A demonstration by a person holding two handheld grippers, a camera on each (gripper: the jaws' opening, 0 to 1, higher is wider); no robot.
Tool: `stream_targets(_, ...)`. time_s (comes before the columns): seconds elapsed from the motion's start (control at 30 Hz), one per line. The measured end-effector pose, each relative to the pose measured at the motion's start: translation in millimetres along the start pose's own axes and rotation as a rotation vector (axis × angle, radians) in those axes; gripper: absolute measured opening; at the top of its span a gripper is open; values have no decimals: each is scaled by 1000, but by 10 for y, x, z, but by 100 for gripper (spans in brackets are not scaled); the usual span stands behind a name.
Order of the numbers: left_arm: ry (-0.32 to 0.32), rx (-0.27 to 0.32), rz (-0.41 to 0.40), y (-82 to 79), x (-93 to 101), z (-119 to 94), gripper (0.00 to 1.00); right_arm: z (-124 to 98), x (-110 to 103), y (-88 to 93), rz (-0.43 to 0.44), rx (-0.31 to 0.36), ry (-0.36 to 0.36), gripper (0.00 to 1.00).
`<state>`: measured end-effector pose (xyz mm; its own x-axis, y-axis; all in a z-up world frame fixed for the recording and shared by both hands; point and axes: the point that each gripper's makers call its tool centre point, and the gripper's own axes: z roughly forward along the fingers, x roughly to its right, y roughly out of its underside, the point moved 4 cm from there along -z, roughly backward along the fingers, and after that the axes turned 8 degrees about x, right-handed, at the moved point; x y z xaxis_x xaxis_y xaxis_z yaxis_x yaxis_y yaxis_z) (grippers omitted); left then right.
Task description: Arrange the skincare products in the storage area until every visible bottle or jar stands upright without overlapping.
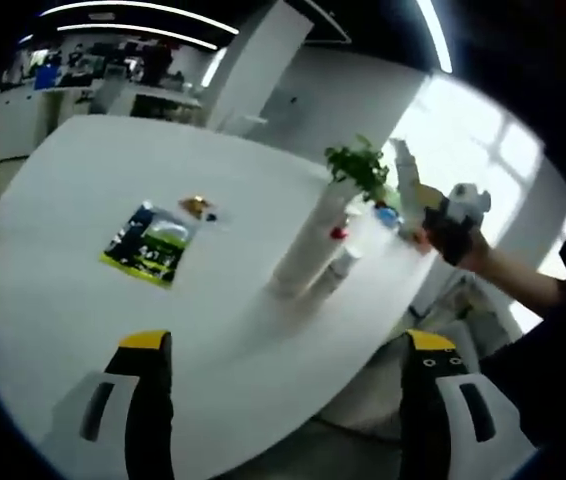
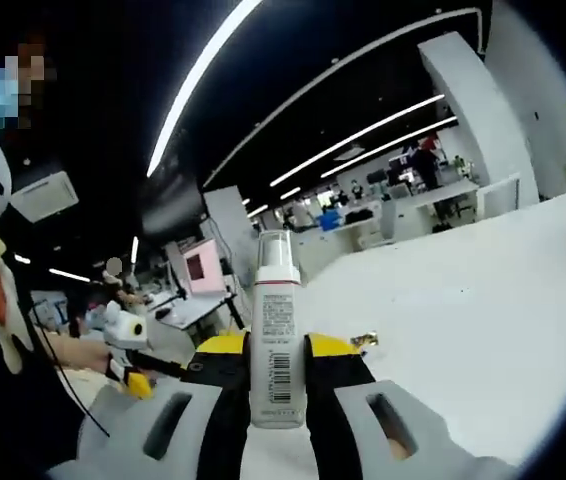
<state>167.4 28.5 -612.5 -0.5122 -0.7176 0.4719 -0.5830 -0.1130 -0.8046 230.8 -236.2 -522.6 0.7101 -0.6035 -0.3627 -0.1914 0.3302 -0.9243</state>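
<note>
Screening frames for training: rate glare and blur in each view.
Left gripper view: window blown out behind the soft, hazy bottles; table evenly lit. Right gripper view: dim ceiling, bright light strips; held bottle sharp, label barcode visible.

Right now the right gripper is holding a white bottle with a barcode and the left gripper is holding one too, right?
Not quite. The right gripper is shut on the white bottle with a barcode, as the right gripper view shows. But in the left gripper view the left gripper is open and holds nothing, above the white table.
</note>
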Motion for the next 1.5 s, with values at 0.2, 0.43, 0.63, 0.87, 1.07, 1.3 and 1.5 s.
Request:
stream_targets(0.2, 42, -10, 41, -26, 143, -33, 84, 56, -180, 166, 61, 9, -48, 19)
stream_targets(0.43, 108, 5, 85, -133, 350, -57, 81, 154, -422, 285, 115, 10, -107, 19)
stream_targets(0.63, 169, 7, 122, -200, 480, -88, 79, 207, -605, 341, 163, 19, -175, 19)
stream_targets(0.87, 326, 20, 141, -294, 801, -140, 73, 227, -860, 405, 219, 14, -286, 20)
stream_targets(1.07, 449, 136, 86, -573, 1050, -169, 68, 263, -1032, 484, 241, -18, -343, 20)
stream_targets(1.3, 540, 239, 28, -729, 1164, -262, 59, 234, -1284, 541, 244, -53, -450, 20)
stream_targets(1.5, 558, 257, 20, -769, 1161, -259, 51, 211, -1417, 562, 250, -66, -506, 20)
